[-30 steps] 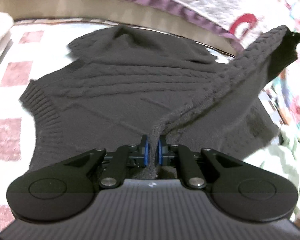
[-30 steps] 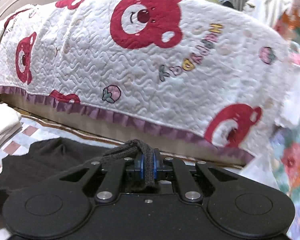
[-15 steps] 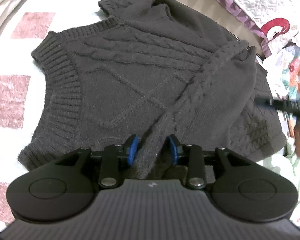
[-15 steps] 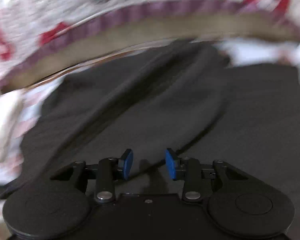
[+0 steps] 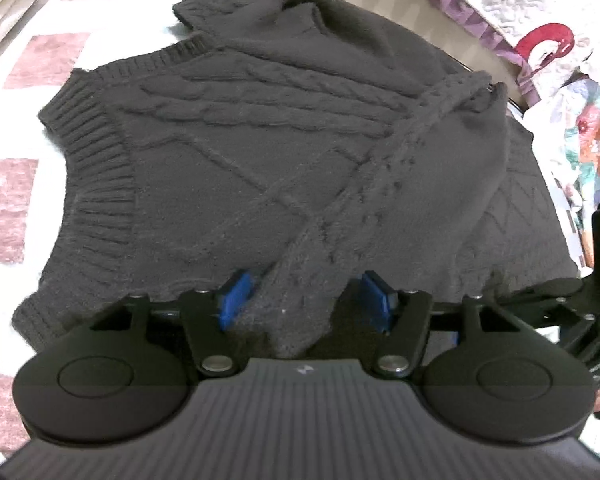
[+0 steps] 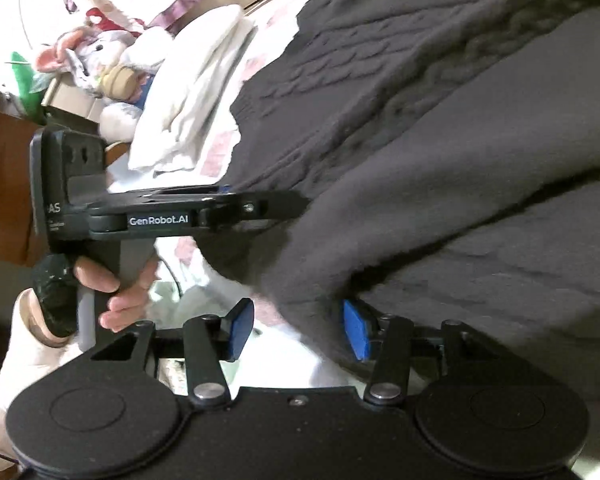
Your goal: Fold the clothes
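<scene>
A dark grey cable-knit sweater (image 5: 228, 152) lies flat on a pink-and-white checked sheet (image 5: 8, 200). One sleeve (image 5: 384, 164) is laid slantwise across its body, from the upper right down to my left gripper (image 5: 304, 300). That gripper's jaws are opening; the sleeve end lies loose between the blue pads (image 5: 236, 296), not pinched. My right gripper (image 6: 296, 332) is low at the sweater's near edge (image 6: 440, 208), jaws opening, with a fold of knit by its right pad (image 6: 354, 334) but not clamped. A hand holds the left gripper (image 6: 292, 206) side-on in the right wrist view. The right gripper (image 5: 540, 296) shows at the left view's right edge.
A white quilt with red bears and purple trim (image 5: 540, 40) hangs along the far side. Folded white clothes (image 6: 196, 92) and a plush toy (image 6: 100, 52) lie beyond the sweater. Floral fabric (image 5: 588, 140) lies beside its other side.
Both grippers were shut on the sleeve and have opened. The right one dropped from up by the quilt to the sweater's edge. The sleeve, held up before, now rests across the body.
</scene>
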A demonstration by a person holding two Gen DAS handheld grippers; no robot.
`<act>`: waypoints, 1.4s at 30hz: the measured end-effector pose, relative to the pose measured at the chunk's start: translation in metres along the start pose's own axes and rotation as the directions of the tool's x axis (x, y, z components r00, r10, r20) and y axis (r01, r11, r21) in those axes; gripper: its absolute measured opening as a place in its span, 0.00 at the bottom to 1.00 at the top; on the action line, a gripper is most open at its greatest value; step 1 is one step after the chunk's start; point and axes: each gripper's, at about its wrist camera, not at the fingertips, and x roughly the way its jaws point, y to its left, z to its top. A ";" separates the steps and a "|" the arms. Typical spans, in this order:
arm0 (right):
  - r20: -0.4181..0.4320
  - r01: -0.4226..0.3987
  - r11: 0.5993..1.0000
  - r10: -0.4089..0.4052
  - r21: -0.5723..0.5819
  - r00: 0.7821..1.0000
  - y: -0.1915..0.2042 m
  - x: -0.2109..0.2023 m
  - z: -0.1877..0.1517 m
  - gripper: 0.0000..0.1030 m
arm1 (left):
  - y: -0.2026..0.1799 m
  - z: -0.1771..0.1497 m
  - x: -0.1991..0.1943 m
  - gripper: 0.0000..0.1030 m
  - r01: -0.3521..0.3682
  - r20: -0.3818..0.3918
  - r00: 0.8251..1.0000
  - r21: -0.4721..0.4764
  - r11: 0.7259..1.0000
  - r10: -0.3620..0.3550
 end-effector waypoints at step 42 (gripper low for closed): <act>0.207 0.241 0.968 -0.222 -0.070 0.953 -0.005 -0.075 -0.019 0.48 | -0.058 -0.011 -0.045 0.43 -0.263 0.286 0.943 0.336 0.905 0.168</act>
